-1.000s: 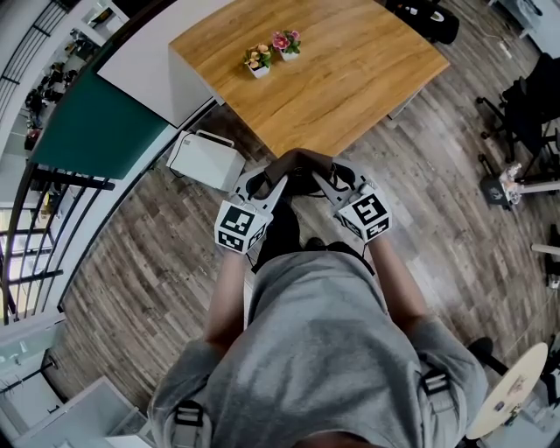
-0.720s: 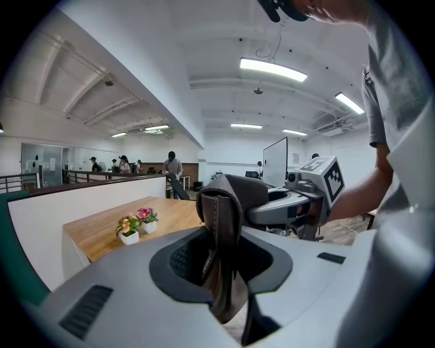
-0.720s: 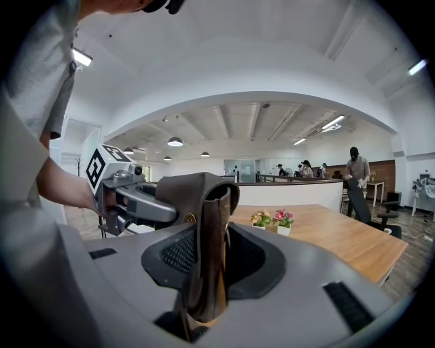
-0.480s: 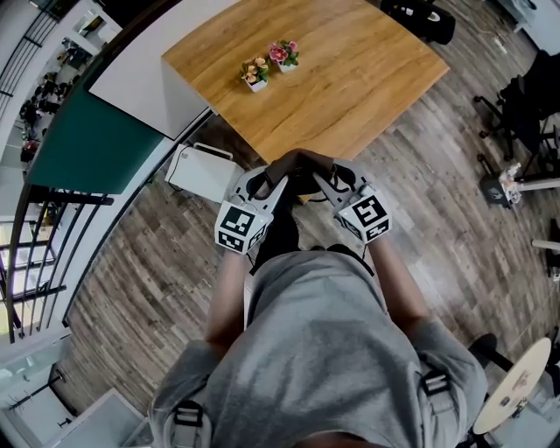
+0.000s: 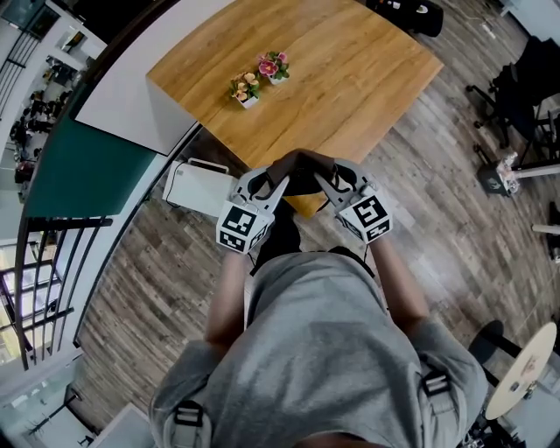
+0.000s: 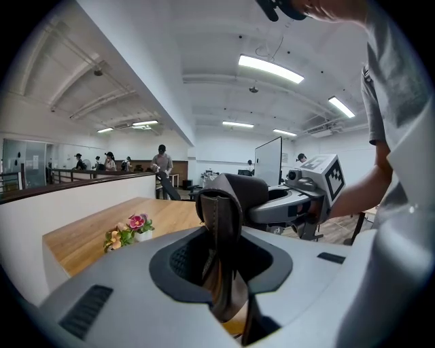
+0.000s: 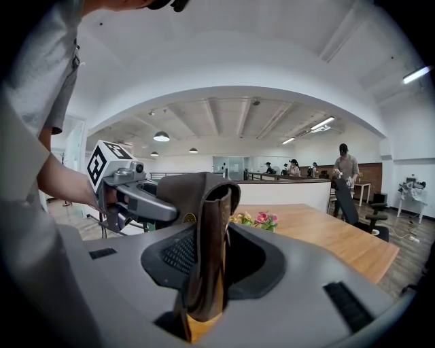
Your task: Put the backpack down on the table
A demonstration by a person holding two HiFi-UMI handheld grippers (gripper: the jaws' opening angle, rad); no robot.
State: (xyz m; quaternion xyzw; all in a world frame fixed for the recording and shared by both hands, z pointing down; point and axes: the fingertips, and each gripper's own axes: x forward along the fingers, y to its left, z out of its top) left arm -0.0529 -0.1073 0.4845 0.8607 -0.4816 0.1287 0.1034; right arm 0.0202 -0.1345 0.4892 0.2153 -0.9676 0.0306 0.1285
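The backpack hangs in front of the person as a dark body (image 5: 282,234) under a brown leather top strap (image 5: 300,161). My left gripper (image 5: 278,177) and right gripper (image 5: 322,177) face each other, each shut on that strap. In the left gripper view the folded strap (image 6: 219,253) is pinched between the jaws, and the right gripper (image 6: 289,206) shows beyond it. The right gripper view has the strap (image 7: 207,258) clamped likewise, with the left gripper (image 7: 139,198) behind. Both grippers hover over the near corner of the wooden table (image 5: 350,70).
Two small flower pots (image 5: 260,74) stand on the table toward its left side. A white box (image 5: 197,185) sits on the floor beside the table's left edge. Office chairs (image 5: 525,96) stand at the right, a black chair (image 5: 411,10) at the far side, a railing at the left.
The table has drawn closer in the head view and shifted left. The grippers, still holding the strap, now reach over its near corner.
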